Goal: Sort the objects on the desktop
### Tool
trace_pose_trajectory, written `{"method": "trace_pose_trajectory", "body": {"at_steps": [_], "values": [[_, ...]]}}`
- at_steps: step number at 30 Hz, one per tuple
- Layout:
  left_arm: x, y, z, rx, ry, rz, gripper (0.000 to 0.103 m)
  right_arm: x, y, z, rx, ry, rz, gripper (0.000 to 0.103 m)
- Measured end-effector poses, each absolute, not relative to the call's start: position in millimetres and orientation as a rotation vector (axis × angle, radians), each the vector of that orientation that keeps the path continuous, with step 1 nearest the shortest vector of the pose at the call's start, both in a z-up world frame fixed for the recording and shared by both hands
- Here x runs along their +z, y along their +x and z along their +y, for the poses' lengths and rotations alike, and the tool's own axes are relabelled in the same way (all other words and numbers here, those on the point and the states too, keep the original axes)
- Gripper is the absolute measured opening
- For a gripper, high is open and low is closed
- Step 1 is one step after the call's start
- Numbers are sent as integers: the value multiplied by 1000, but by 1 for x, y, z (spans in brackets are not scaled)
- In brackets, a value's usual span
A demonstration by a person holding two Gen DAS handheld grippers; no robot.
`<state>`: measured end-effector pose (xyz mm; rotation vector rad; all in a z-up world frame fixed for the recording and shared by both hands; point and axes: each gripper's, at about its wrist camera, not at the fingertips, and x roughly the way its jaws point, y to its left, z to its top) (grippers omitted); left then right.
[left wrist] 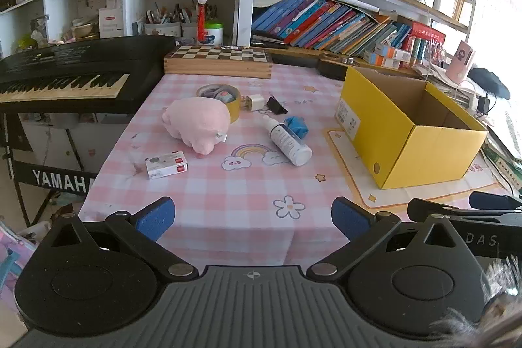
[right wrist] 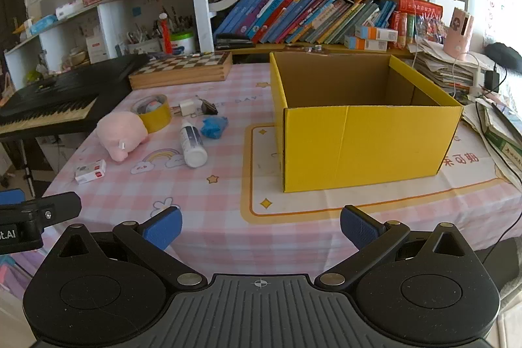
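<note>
Right now your left gripper [left wrist: 253, 217] and right gripper [right wrist: 261, 227] both gape wide and empty; the pink plush pig [left wrist: 197, 124] and white bottle [left wrist: 287, 141] lie left of the yellow box [right wrist: 365, 145].

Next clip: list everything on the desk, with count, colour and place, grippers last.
Open cardboard box: 1, yellow, right side of desk.
Plush pig: 1, pink, left of centre.
Tape roll: 1, yellow, behind the pig.
Plastic spray bottle: 1, white, lying mid-desk.
Crumpled item: 1, blue, beside the bottle.
Charger plug: 1, white, by the tape.
Binder clip: 1, black, by the plug.
Small carton: 1, white, near left edge.
Wooden chessboard: 1, back edge.
Left gripper: open, empty.
Right gripper: open, empty.
</note>
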<state>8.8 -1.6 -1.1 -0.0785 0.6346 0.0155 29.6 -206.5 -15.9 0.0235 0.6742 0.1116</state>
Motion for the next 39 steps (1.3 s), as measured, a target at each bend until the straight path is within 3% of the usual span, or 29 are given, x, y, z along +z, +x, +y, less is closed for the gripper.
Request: {"method": "trace_pose_trajectory", "body": {"at_steps": [39], "values": [[-1, 7, 4, 26, -79, 643, 103, -14, 29, -206, 142, 15, 674, 103]]}}
